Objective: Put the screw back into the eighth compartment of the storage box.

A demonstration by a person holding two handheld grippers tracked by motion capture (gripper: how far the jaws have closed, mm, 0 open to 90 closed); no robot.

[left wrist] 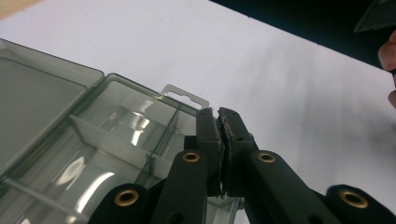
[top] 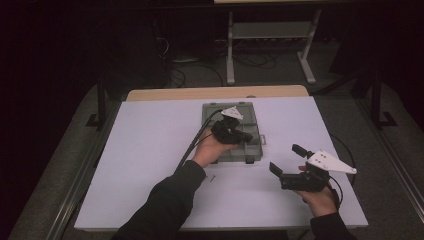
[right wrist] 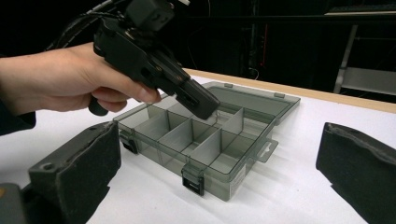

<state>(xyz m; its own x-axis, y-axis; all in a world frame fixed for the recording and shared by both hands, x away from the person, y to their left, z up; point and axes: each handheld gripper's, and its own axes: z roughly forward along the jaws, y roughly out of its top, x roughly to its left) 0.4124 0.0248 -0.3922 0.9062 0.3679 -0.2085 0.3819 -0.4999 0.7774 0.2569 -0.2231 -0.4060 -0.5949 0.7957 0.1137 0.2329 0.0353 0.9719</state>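
Note:
A smoky clear compartment box (top: pixel 240 152) lies open on the white table (top: pixel 150 150), its lid (top: pixel 227 111) folded back on the far side. My left gripper (top: pixel 248 136) is over the box, jaws shut with nothing seen between them. In the right gripper view its tip (right wrist: pixel 205 105) dips into a middle compartment of the box (right wrist: pixel 219 182). In the left gripper view the shut jaws (left wrist: pixel 219 114) point past the box's hang tab (left wrist: pixel 184 95). My right gripper (top: pixel 287 158) is held right of the box, open and empty, its pads (right wrist: pixel 79 163) wide apart.
The divided compartments (right wrist: pixel 187 133) look empty. A wooden strip (top: pixel 215 93) runs along the table's far edge. Beyond it stand a metal frame (top: pixel 270 45) and floor cables (top: pixel 200 67). A small dark mark (top: pixel 212 177) lies near the left forearm.

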